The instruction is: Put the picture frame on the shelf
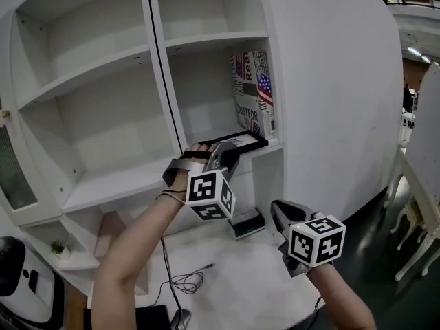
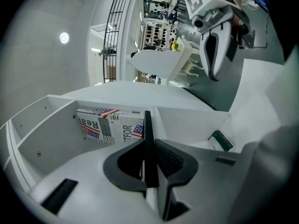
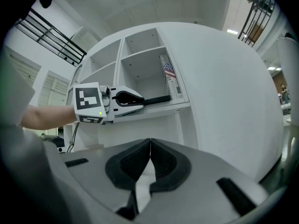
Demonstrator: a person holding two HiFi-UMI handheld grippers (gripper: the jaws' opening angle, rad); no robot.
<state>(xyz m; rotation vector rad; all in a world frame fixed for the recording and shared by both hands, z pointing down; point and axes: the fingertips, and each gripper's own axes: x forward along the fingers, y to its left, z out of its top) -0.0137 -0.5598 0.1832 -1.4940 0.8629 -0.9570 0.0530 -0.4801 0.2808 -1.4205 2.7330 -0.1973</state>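
A black picture frame (image 1: pixel 237 141) lies flat just over the white shelf board (image 1: pixel 269 149), next to a box printed with flags and letters (image 1: pixel 256 91). My left gripper (image 1: pixel 225 155) is shut on the frame's near edge. In the left gripper view the frame (image 2: pixel 148 139) shows edge-on between the jaws, pointing at the flag box (image 2: pixel 112 126). My right gripper (image 1: pixel 280 220) hangs lower right, over the desk, shut with nothing in it. The right gripper view shows the left gripper (image 3: pixel 133 98) holding the frame (image 3: pixel 156 99) at the shelf.
The white shelf unit (image 1: pixel 103 81) has several open compartments. A white desk (image 1: pixel 234 280) below holds a dark flat device (image 1: pixel 247 223) and a thin cable (image 1: pixel 185 280). A curved white wall (image 1: pixel 337 95) stands to the right, white chairs (image 1: pixel 412 218) beyond.
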